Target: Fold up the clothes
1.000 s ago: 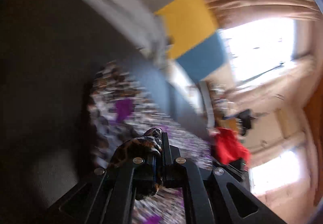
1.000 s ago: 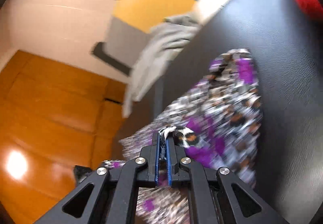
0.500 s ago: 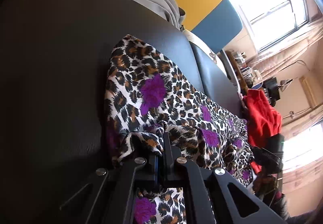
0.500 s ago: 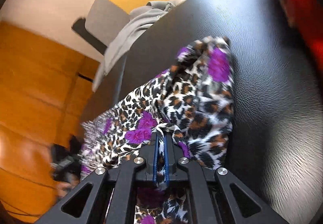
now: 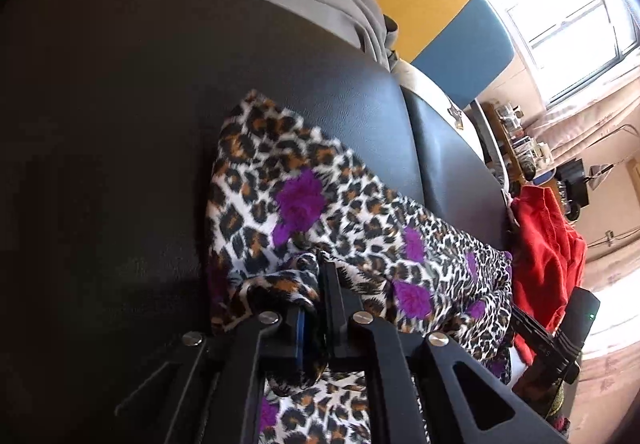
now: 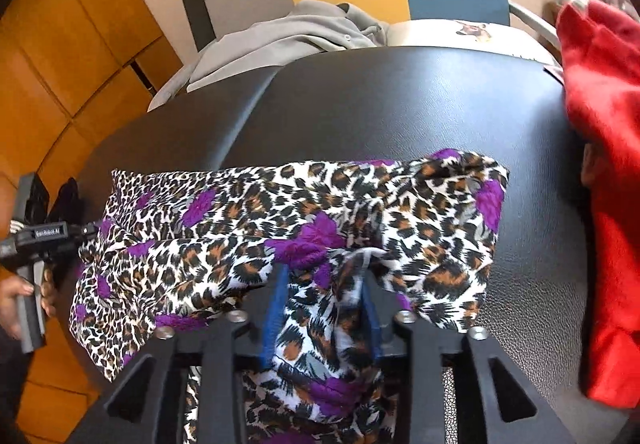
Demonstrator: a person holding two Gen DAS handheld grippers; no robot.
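Because the leopard cloth [image 6: 256,220] is thin and floppy, you should find it light and a bit slippery, so hold it at its edges and corners, not in the middle. It lies spread on the black padded table [image 6: 400,100], with some hanging over the near edge.

On the left, your left gripper [image 5: 316,284] is squeezed tight on a bunched corner of the cloth. On the right, your right gripper [image 6: 324,284] has its fingers apart, and loose cloth sits between them, not pinched.

Count with me: one leopard cloth, one grey top [image 6: 280,40] at the far left of the table, one red top [image 6: 600,132] on the right, and two grippers.
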